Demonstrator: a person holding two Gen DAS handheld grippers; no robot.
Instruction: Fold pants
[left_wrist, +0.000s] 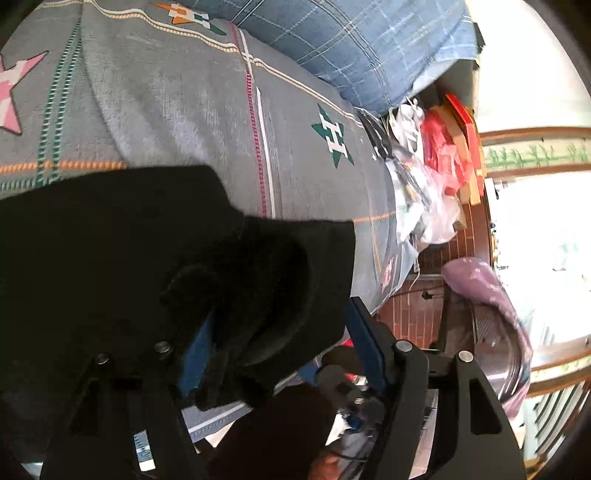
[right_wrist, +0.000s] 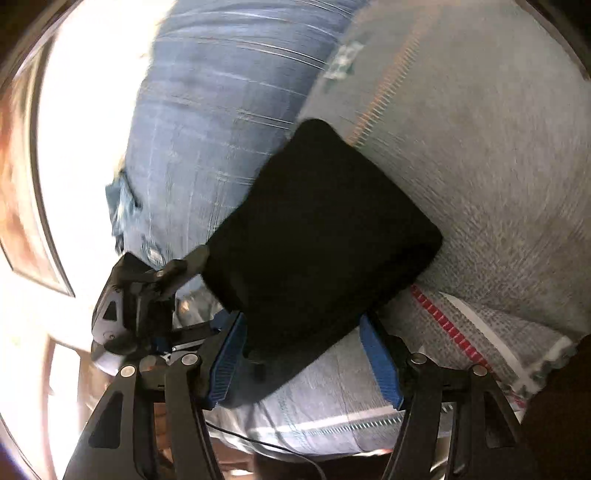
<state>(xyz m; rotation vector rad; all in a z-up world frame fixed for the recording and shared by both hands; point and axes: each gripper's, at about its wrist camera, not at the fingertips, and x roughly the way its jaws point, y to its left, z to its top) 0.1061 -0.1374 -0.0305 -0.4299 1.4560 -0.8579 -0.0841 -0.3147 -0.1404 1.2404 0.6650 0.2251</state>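
Both jaws gape around black pants (right_wrist: 321, 236) on a gray patterned bedsheet (left_wrist: 177, 103) beside brick floor (left_wrist: 417, 314).

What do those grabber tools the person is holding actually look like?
Each hand-held gripper, left and right, is a black frame of angular linkage arms with triangular cut-outs, joined by round silver pivot pins. The two fingers carry ribbed blue pads. A thin black cable runs below the right one. No markings or sleeves show.

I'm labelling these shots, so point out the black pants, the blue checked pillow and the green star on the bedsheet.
black pants (right_wrist: 321, 236): right wrist view, middle of the folded bundle.
blue checked pillow (left_wrist: 343, 44): left wrist view, its top face.
green star (left_wrist: 332, 134): left wrist view, centre of the print.
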